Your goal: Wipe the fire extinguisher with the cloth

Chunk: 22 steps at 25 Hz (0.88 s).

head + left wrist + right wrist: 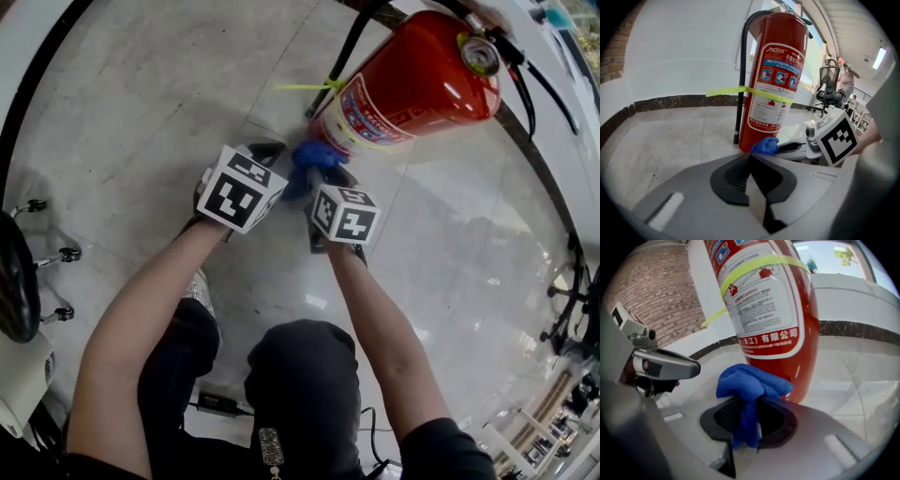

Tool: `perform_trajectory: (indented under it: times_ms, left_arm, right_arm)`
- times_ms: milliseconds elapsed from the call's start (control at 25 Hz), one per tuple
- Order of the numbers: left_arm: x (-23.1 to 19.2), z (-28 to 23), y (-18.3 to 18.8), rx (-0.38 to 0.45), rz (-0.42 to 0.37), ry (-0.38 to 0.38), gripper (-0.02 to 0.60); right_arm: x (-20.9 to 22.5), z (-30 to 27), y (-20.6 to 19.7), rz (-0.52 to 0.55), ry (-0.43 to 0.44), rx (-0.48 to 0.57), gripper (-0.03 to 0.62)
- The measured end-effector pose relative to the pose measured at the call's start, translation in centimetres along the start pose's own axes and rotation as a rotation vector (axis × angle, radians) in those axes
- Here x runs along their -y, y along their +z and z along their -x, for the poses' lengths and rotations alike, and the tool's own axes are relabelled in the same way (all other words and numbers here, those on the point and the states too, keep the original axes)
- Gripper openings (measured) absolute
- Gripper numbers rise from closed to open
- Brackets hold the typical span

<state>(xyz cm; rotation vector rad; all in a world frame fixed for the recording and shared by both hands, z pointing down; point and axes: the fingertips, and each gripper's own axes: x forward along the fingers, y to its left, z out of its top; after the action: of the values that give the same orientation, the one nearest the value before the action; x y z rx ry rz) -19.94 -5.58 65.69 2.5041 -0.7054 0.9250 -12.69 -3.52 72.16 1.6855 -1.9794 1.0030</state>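
A red fire extinguisher [412, 84] stands on the pale stone floor, with a white label, a black hose and a yellow-green strap round its body [771, 79] [773, 310]. My right gripper [323, 176] [746, 420] is shut on a bunched blue cloth [750, 383] [314, 157] [765, 145], which sits against the extinguisher's base. My left gripper [267, 155] [751, 161] is shut and empty, just left of the cloth and short of the extinguisher.
A black hose [740, 84] runs down the extinguisher's left side to the floor. A white curved wall with a dark skirting [670, 101] runs behind it. Office chairs [829, 84] and a chair base with castors [37, 262] stand nearby.
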Motion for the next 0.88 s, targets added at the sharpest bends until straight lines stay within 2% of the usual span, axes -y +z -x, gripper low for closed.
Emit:
perform_trajectory:
  times_ms: [160, 400, 520, 680, 880]
  left_arm:
    - [1.8, -0.2, 0.6, -0.006, -0.050, -0.014, 0.005]
    - [3.9, 0.1, 0.9, -0.016, -0.099, -0.034, 0.005]
    - [5.0, 0.5, 1.5, -0.011, -0.152, -0.046, 0.005]
    - [5.4, 1.6, 2.6, -0.022, -0.174, -0.022, 0.005]
    - [5.3, 3.7, 7.1, -0.021, -0.210, 0.040, 0.005]
  right_arm:
    - [2.3, 1.8, -0.8, 0.134, -0.006, -0.032, 0.087]
    - [7.5, 3.0, -1.2, 0.233, -0.067, -0.086, 0.087]
    - [9.2, 3.0, -0.4, 0.308, -0.081, -0.094, 0.087]
    - [10.4, 4.7, 1.6, 0.289, -0.090, -0.030, 0.087]
    - [8.8, 8.5, 6.9, 0.290, -0.019, 0.109, 0.087]
